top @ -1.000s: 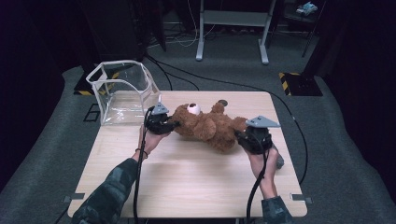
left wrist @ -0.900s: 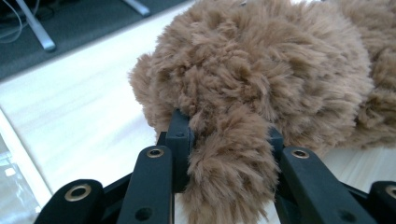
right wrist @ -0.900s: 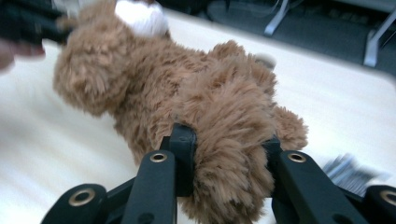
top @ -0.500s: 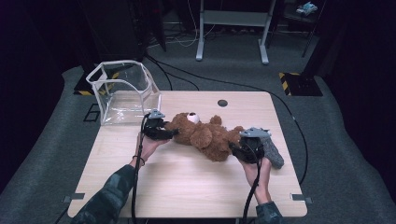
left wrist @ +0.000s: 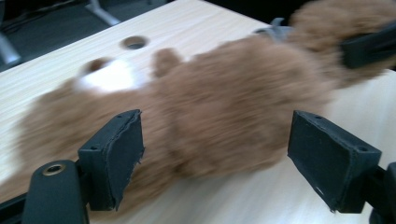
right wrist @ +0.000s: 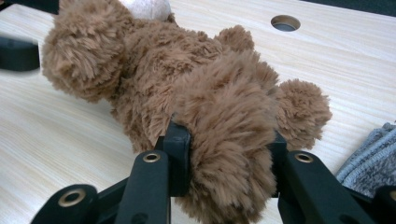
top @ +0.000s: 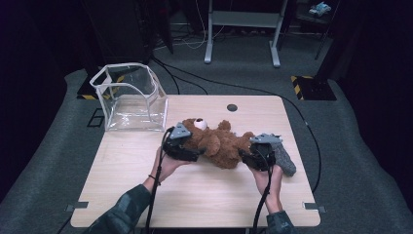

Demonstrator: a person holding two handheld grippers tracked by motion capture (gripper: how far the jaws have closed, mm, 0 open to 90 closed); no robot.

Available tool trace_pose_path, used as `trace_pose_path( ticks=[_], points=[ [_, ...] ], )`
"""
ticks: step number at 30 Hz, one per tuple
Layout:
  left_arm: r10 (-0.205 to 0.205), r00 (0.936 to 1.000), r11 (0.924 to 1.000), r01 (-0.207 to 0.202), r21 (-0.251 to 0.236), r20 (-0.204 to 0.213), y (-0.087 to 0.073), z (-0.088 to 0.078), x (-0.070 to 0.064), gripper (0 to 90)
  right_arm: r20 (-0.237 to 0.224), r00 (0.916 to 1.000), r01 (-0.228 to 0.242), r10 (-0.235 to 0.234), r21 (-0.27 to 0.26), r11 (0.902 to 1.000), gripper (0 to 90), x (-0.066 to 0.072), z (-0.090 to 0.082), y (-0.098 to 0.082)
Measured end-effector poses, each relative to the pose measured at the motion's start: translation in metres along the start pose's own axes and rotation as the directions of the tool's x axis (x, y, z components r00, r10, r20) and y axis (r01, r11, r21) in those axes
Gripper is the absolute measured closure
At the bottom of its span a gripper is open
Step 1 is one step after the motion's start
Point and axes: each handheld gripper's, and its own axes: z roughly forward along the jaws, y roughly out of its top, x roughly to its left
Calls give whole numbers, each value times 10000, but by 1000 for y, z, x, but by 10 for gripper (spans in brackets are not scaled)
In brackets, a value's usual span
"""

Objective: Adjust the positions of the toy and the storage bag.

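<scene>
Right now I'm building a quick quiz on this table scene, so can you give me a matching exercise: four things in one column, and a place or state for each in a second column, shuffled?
Things:
1. teddy bear
2. clear plastic bin
3. grey sock
4. left claw

Places or states:
A. at the table's far left corner
B. jaws wide apart, pads off the fur
C. lying across the middle of the table, one leg pinched by the right claw
D. flat on the table beside the right claw

Pairs: 1-C, 2-A, 3-D, 4-B
</scene>
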Motion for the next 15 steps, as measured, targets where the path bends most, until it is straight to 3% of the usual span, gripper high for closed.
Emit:
trace_pose_path(
  ticks=[2,4,7,8,10,13,15],
  points=[
    [334,9994,9994,-333,72,-133,3,8,-9,175,-21,10000,-16,16,19,10000,649,0,1,-1],
    [309,9989,9995,-306,102,-338,5,21,-16,190,-26,10000,-38,38,51,10000,648,-1,1,-1],
    [355,9989,9994,-352,71,-323,6,26,-17,233,-53,10000,-9,9,52,10000,647,-1,1,-2],
    [371,9990,9993,-371,-2,-257,6,28,-17,271,-68,10000,-25,26,63,10000,647,-1,1,-3],
    [237,9997,9996,-238,-127,-78,4,29,-16,450,-115,9999,-3,4,85,10000,645,-1,1,-4],
    [265,9996,9989,-267,-395,-47,-1,24,-12,603,-125,9999,10,-9,113,9999,640,1,1,-7],
    [-10,10000,9991,11,-434,32,-8,18,-6,673,-244,9997,-51,54,133,9999,631,1,1,-11]
  ],
)
